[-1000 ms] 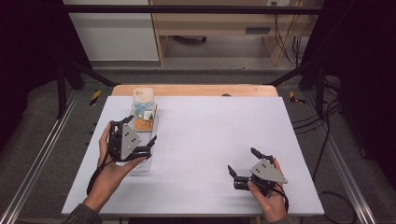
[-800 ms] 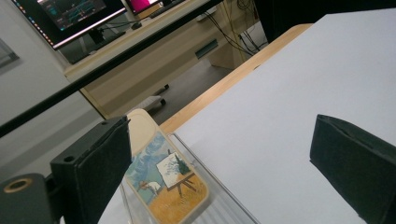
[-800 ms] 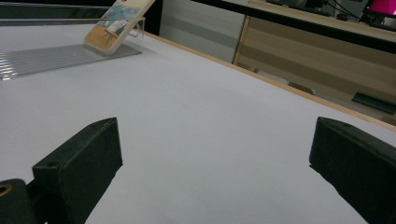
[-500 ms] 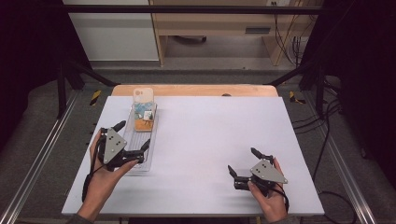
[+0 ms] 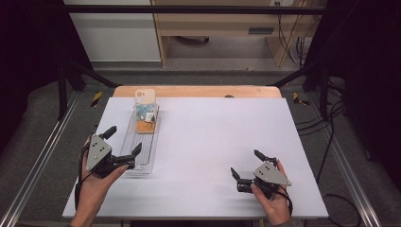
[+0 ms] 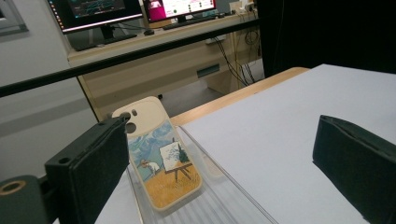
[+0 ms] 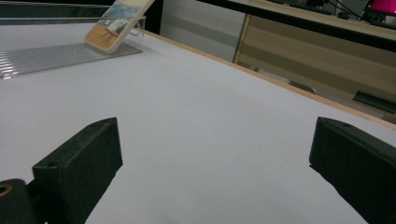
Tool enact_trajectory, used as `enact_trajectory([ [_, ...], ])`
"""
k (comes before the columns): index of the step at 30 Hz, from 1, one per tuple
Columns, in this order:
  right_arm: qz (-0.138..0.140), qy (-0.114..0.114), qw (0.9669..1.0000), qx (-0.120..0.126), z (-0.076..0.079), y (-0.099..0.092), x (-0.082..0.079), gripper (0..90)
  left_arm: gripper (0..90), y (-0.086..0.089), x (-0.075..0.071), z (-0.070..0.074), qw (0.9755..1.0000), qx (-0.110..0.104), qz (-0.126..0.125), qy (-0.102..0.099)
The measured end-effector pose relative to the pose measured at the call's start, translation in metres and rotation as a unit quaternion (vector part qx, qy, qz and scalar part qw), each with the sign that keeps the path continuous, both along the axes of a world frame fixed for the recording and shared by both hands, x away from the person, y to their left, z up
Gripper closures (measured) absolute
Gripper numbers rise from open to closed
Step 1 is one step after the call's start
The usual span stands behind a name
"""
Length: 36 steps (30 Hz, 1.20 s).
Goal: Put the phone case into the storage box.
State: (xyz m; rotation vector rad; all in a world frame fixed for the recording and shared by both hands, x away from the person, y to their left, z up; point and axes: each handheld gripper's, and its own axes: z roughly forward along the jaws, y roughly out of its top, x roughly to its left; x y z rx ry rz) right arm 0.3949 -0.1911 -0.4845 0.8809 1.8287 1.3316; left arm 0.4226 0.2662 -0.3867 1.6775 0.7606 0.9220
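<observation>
Now, left tongs (image 5: 124, 142) agape beside clear tray (image 5: 142, 161), phone case (image 5: 146, 113) propped inside

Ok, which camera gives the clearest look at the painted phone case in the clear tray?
The left gripper view: the phone case sits close, its painted easel scene and camera cutouts plain, leaning in the clear tray. The high view shows it small and distant. The right gripper view catches its lower part at the top edge.
</observation>
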Motion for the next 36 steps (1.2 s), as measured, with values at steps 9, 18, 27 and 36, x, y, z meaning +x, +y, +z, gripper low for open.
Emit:
enact_trajectory([
  [9, 0.000, 0.001, 1.0000, 0.000, 0.000, 0.000, 0.000, 2.4, 3.3, 0.011, -0.007, -0.011, 0.9994, -0.032, 0.003, 0.009],
  [18, 0.001, 0.000, 1.0000, 0.001, 0.000, 0.000, 0.000, 2.4, 3.3, 0.019, -0.009, -0.024, 0.9985, -0.050, 0.012, 0.017],
  [27, 0.001, 0.000, 1.0000, 0.001, 0.000, 0.000, 0.000, 2.4, 3.3, 0.021, -0.013, -0.031, 0.9982, -0.057, 0.006, 0.018],
  [36, 0.002, 0.001, 1.0000, 0.000, -0.001, 0.000, 0.001, 2.4, 3.3, 0.024, -0.014, -0.041, 0.9975, -0.067, 0.008, 0.022],
])
